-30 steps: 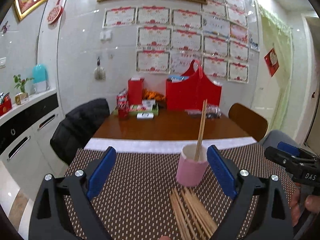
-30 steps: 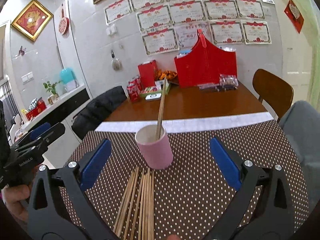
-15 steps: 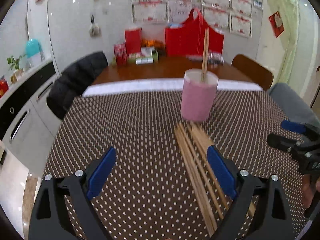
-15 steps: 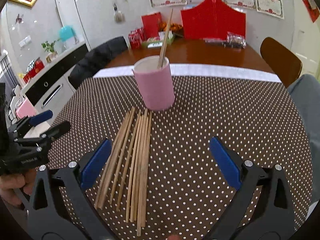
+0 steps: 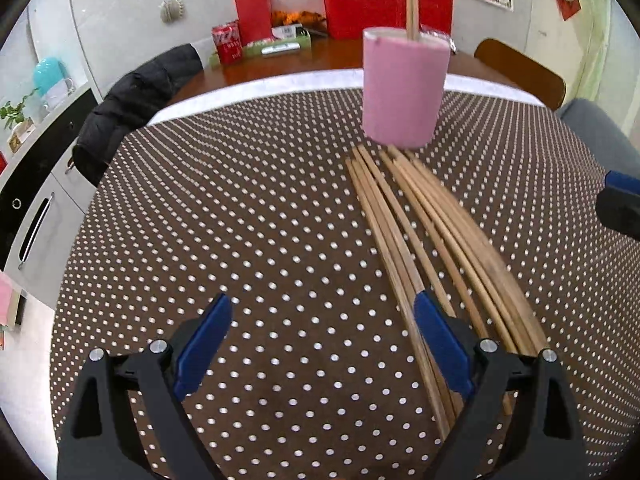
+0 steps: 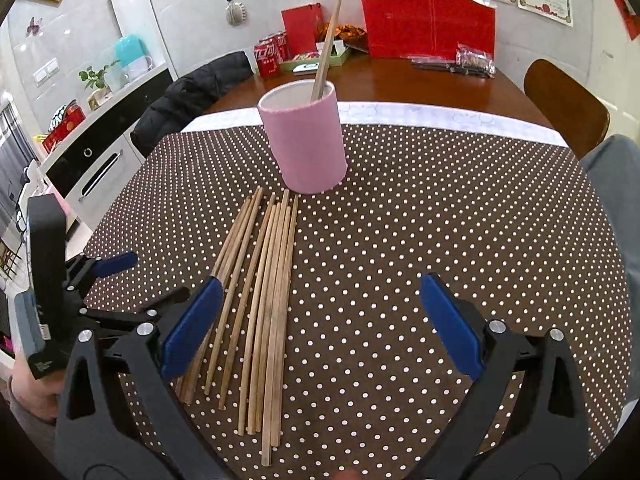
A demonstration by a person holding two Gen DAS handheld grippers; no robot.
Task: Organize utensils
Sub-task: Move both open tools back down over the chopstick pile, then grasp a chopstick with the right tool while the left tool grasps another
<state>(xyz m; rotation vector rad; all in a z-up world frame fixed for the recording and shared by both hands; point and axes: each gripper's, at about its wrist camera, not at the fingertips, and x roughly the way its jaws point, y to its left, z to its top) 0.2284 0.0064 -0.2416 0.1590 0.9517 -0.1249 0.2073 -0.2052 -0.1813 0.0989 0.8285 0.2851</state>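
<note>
A pink cup (image 5: 403,88) (image 6: 305,143) stands on the brown dotted tablecloth (image 5: 240,240) with one wooden chopstick (image 6: 327,48) upright in it. Several loose wooden chopsticks (image 5: 424,248) (image 6: 260,288) lie in a bundle just in front of the cup. My left gripper (image 5: 320,340) is open and empty, low over the cloth, its right finger over the near ends of the chopsticks. My right gripper (image 6: 320,320) is open and empty, its left finger over the bundle. The left gripper also shows in the right wrist view (image 6: 100,280).
Beyond the cloth the wooden table (image 6: 400,84) carries a red gift bag (image 6: 428,24), red cans (image 6: 267,58) and a green tray (image 6: 312,62). A chair with a black jacket (image 5: 136,100) stands left, a wooden chair (image 6: 564,100) right, a counter (image 6: 100,120) far left.
Both grippers have lowered and tilted down toward the chopsticks on the cloth. The cup and bundle now sit closer and larger in both views. Both stay open.
</note>
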